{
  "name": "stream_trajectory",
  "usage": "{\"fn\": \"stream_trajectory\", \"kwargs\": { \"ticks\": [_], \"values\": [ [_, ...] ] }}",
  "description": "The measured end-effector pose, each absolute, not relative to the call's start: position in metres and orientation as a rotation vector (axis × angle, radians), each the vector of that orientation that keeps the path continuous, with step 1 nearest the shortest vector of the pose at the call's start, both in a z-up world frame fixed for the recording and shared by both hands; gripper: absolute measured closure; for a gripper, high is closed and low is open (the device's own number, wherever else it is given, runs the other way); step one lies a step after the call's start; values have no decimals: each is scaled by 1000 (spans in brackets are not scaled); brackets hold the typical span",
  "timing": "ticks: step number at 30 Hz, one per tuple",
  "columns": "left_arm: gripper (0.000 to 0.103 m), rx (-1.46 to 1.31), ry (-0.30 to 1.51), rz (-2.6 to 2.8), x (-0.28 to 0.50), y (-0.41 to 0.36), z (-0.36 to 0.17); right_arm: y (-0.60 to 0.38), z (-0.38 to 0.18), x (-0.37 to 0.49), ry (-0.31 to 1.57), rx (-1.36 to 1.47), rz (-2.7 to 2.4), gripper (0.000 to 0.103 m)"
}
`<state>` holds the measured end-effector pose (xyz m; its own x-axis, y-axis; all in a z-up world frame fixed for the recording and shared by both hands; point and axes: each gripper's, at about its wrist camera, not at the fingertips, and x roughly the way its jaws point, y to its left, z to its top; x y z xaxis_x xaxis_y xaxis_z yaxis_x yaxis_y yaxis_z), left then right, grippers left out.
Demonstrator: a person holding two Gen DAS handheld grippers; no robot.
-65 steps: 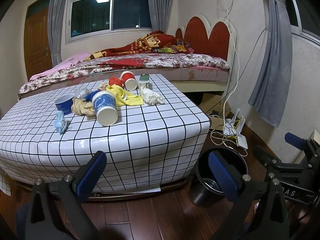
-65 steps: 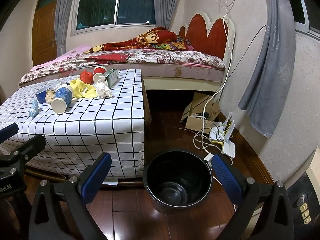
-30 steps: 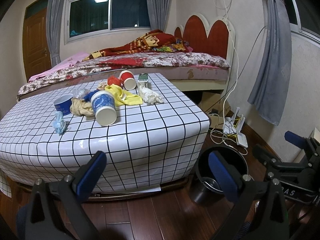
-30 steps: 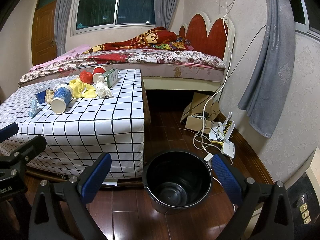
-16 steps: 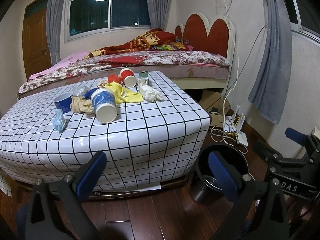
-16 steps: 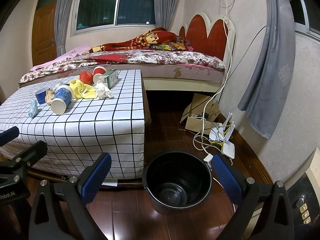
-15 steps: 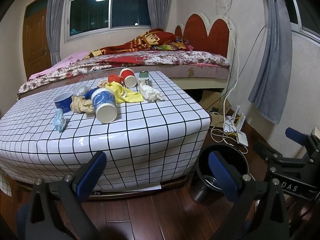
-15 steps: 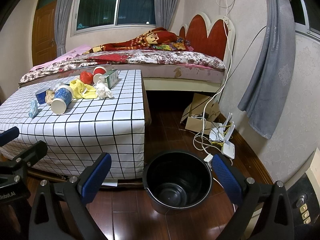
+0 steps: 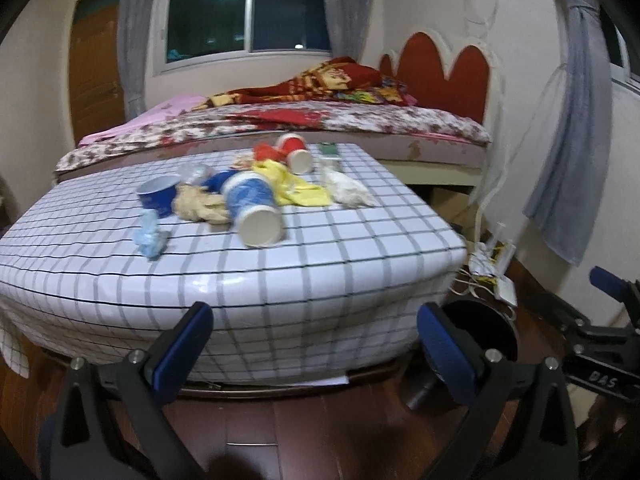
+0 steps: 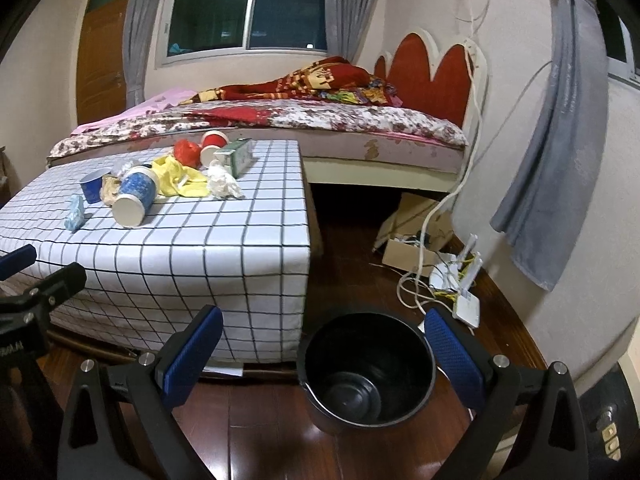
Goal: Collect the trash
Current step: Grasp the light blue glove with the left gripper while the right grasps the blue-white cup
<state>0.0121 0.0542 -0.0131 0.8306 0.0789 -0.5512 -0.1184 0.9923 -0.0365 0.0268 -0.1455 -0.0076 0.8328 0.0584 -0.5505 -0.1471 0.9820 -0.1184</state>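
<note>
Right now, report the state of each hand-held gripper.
Left hand-held gripper: open, holding nothing, facing the checkered table.
Right hand-held gripper: open, holding nothing, above the black bin.

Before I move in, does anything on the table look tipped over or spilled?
Yes. The big blue paper cup lies on its side on the checked table, and the red cup behind it is tipped over too. Crumpled tissue and a yellow rag are strewn between them. No liquid shows.

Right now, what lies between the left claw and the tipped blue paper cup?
Only bare checked tablecloth: its draped front and a stretch of tabletop separate the open left claw from the blue paper cup, seen in the left wrist view.
</note>
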Motion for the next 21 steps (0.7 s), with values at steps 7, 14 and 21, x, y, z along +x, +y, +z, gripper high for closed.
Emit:
{"fn": "stream_trajectory", "kwargs": {
  "ticks": [7,14,21],
  "values": [
    [1,-94,578,229,22,111,-18,-98,-4,49,557,-168,244,1],
    [1,-108,581,374,28,171,-23,-32,-10,71,554,-213,404,11],
    [1,-258,602,395,43,228,-39,33,-28,109,593,-232,527,21]
  ]
}}
